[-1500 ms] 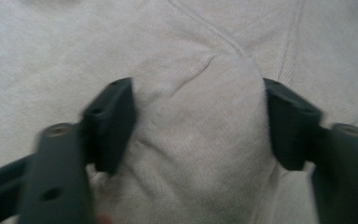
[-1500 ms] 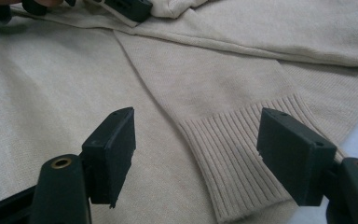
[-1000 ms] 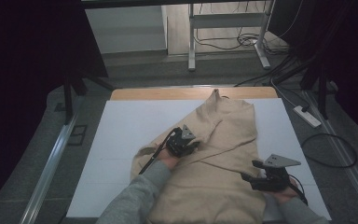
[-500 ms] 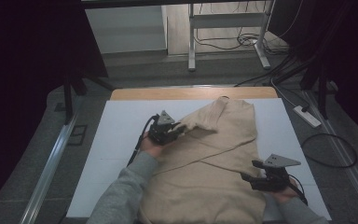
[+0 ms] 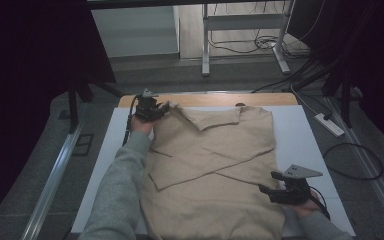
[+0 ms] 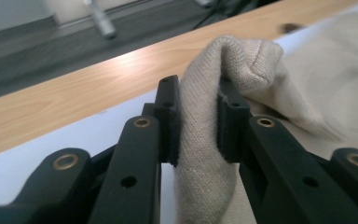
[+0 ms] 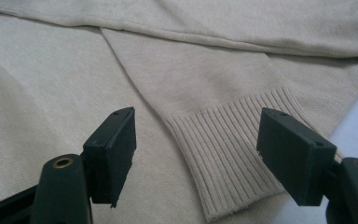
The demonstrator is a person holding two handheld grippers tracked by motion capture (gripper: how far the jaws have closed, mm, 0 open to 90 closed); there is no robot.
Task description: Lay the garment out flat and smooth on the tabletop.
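Up close, left tool (image 6: pixel 198 123) pinches sweater (image 5: pixel 215 165) fold (shoulder corner); right tool (image 7: pixel 198 154) agape over ribbed cuff (image 7: pixel 223 168).

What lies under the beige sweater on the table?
The beige sweater lies on a white sheet that covers the wooden table, whose far edge shows. What lies beneath the sweater's middle is covered.

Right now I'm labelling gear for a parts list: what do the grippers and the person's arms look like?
Both grippers are black. The left gripper trails a black cable; its jaws carry flat pads and brass-coloured pivot rivets. The right gripper bears a grey three-cornered plate. The sleeves are grey.
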